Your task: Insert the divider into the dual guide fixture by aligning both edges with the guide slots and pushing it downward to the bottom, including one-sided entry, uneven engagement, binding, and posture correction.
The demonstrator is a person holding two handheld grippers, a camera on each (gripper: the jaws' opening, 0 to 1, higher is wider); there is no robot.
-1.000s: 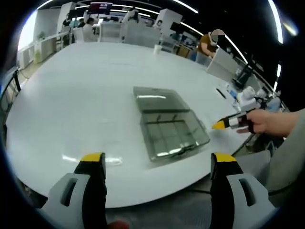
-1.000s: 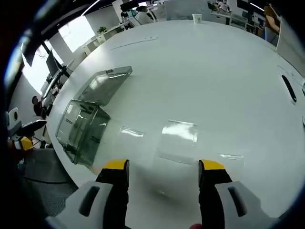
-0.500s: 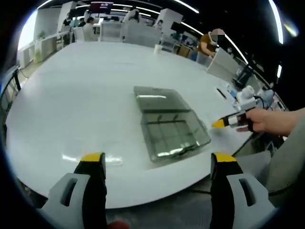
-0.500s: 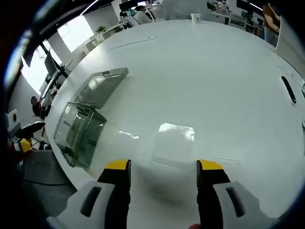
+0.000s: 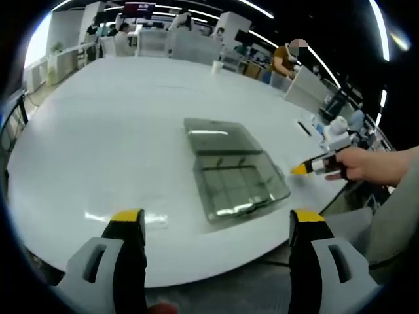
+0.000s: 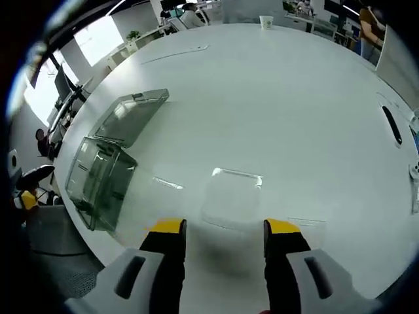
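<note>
Yellow-tipped right hand-held gripper (image 6: 219, 227) agape over clear divider (image 6: 232, 196), left hand-held gripper (image 5: 216, 217) agape, level

The setting is an open-plan office. A broad, white, rounded tabletop (image 5: 118, 131) runs toward rows of white desks and partitions (image 5: 163, 42) beyond its far edge, where seated people (image 5: 121, 29) work beneath long strip ceiling lights (image 5: 376, 23). A wall screen (image 5: 137, 9) glows at the back. In the right gripper view, a white paper cup (image 6: 266, 22) stands near the tabletop's far edge, bright windows (image 6: 98, 39) lie past its left edge, and a potted green plant (image 6: 133, 35) sits beside them.
</note>
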